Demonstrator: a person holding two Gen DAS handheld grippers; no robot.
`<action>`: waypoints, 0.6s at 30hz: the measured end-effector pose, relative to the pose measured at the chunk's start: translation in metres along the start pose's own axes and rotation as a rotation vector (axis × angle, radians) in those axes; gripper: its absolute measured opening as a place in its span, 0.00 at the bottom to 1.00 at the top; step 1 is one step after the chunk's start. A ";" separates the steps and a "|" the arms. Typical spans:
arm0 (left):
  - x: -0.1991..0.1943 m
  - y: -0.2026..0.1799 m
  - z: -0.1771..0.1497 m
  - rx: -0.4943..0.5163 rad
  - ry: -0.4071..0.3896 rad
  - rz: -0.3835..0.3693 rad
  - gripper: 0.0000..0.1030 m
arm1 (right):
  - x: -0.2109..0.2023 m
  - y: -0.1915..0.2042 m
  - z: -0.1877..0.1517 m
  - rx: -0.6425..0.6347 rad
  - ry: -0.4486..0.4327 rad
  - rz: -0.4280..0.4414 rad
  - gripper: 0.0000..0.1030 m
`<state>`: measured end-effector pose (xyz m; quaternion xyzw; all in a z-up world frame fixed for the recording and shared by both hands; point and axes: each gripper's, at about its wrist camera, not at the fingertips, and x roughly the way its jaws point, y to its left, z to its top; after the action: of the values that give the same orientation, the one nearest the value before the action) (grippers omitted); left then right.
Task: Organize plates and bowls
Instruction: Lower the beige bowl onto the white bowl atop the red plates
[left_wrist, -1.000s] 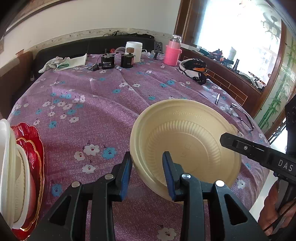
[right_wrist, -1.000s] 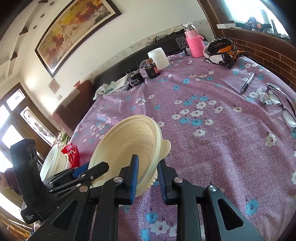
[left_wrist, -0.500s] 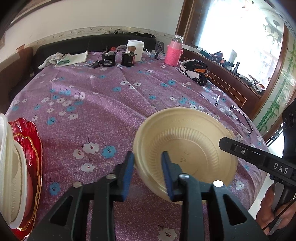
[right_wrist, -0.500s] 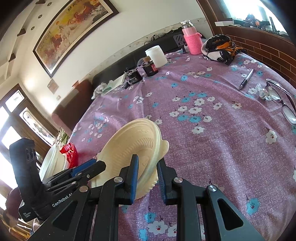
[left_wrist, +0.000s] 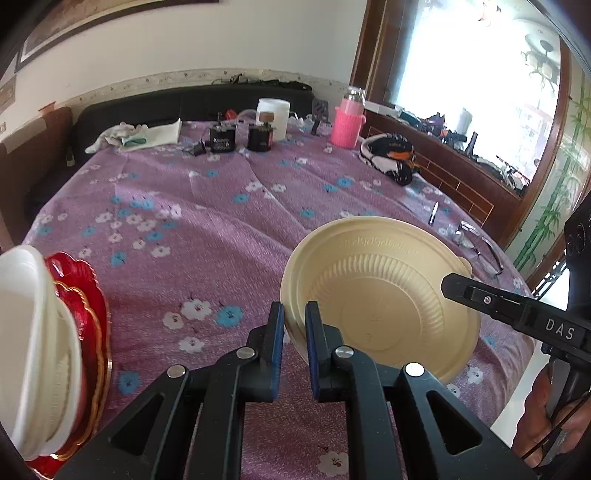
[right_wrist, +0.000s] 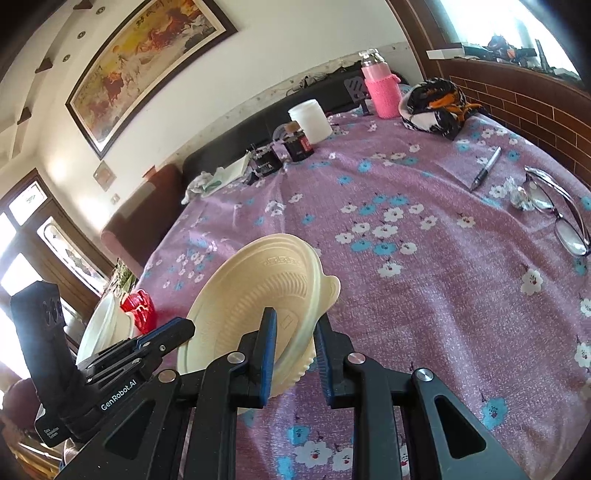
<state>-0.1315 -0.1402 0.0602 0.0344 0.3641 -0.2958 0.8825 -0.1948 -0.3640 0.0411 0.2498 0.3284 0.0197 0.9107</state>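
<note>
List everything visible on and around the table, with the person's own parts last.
cream bowl: one, pale yellow, tilted above near table edge, rim gripped on both sides
stacked dishes: white and red, count unclear, table's left edge
tablecloth: one, purple floral, covers table
pink bottle: one, far side
white jar: one, far side
dark jars: two, black, beside white jar
helmet: one, black, white and orange, far right
pen: one, right side
glasses: one pair, right edge
left tongs: black and blue, shut on bowl rim
right tongs: black and blue, shut on bowl rim

Bright daylight, blown-out glare at the window (left_wrist: 480, 85), fisheye-curved dark corners.
</note>
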 end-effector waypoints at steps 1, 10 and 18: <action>-0.004 0.001 0.001 -0.004 -0.008 0.000 0.11 | -0.002 0.003 0.001 -0.003 -0.004 0.006 0.21; -0.046 0.028 0.010 -0.064 -0.098 0.015 0.11 | -0.007 0.039 0.013 -0.029 0.003 0.072 0.21; -0.090 0.063 0.011 -0.142 -0.184 0.035 0.11 | -0.008 0.087 0.022 -0.085 0.013 0.132 0.21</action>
<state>-0.1405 -0.0465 0.1186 -0.0492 0.3009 -0.2555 0.9175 -0.1765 -0.2991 0.1008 0.2319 0.3159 0.0951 0.9151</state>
